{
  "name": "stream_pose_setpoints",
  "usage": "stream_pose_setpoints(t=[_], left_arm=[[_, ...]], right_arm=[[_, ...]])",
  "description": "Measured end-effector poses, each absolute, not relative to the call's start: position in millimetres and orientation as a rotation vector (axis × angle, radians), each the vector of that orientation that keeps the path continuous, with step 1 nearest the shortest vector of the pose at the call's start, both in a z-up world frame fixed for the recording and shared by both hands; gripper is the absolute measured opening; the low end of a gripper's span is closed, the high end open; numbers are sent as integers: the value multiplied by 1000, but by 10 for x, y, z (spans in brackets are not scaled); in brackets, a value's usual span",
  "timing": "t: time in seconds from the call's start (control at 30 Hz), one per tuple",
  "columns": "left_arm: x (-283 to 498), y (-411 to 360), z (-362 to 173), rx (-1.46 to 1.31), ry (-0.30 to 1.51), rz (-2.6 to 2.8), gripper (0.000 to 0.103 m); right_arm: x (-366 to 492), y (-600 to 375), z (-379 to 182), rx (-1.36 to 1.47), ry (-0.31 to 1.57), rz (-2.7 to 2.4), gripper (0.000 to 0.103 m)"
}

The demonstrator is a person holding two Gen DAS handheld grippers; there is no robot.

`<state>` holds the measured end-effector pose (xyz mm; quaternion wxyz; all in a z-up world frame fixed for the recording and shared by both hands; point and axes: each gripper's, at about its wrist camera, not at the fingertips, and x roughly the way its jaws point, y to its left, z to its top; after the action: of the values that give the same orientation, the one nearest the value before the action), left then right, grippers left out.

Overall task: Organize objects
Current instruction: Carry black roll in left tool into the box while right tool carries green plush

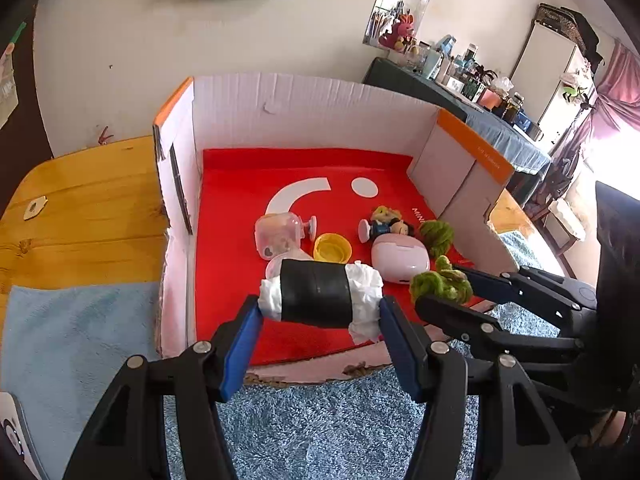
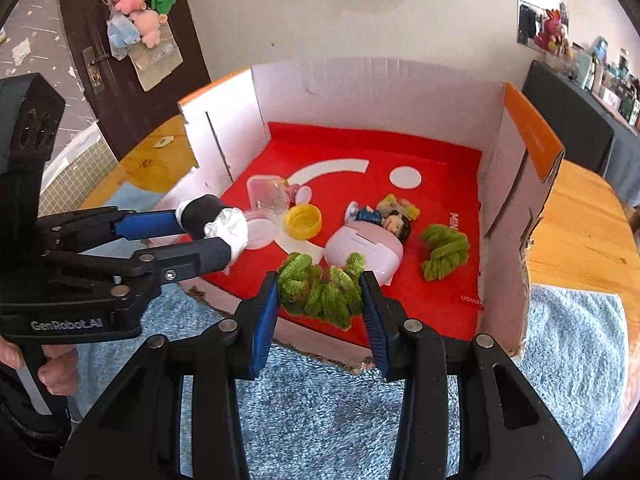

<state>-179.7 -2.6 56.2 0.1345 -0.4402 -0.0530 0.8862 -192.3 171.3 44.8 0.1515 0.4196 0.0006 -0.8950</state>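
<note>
My left gripper (image 1: pixel 320 312) is shut on a black roll stuffed with white tissue (image 1: pixel 320 294), held above the front edge of the open cardboard box (image 1: pixel 304 108); it also shows in the right wrist view (image 2: pixel 214 218). My right gripper (image 2: pixel 320 296) is shut on a green fuzzy pipe-cleaner bundle (image 2: pixel 320 290), also over the box's front edge; it shows in the left wrist view (image 1: pixel 442 282). On the box's red liner lie a clear plastic case (image 1: pixel 278 236), a yellow cap (image 1: pixel 332 247), a pink case (image 1: pixel 400 258), a small doll figure (image 1: pixel 386 222) and another green fuzzy bundle (image 1: pixel 437 236).
The box (image 2: pixel 532 136) sits on a blue fluffy towel (image 2: pixel 340 408) on a wooden table (image 1: pixel 80 208). A light blue cloth (image 1: pixel 72 340) lies left of the box. A cluttered dark table (image 1: pixel 480 104) stands behind at right.
</note>
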Motion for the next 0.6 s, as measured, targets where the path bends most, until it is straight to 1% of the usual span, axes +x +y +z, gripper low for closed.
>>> stream_pose_setpoints(t=[0.6], left_arm=[[-1942,47,371,-1391,-71,2504,62]], right_arm=[[-2114,1708,350,1295,29,-2520,38]])
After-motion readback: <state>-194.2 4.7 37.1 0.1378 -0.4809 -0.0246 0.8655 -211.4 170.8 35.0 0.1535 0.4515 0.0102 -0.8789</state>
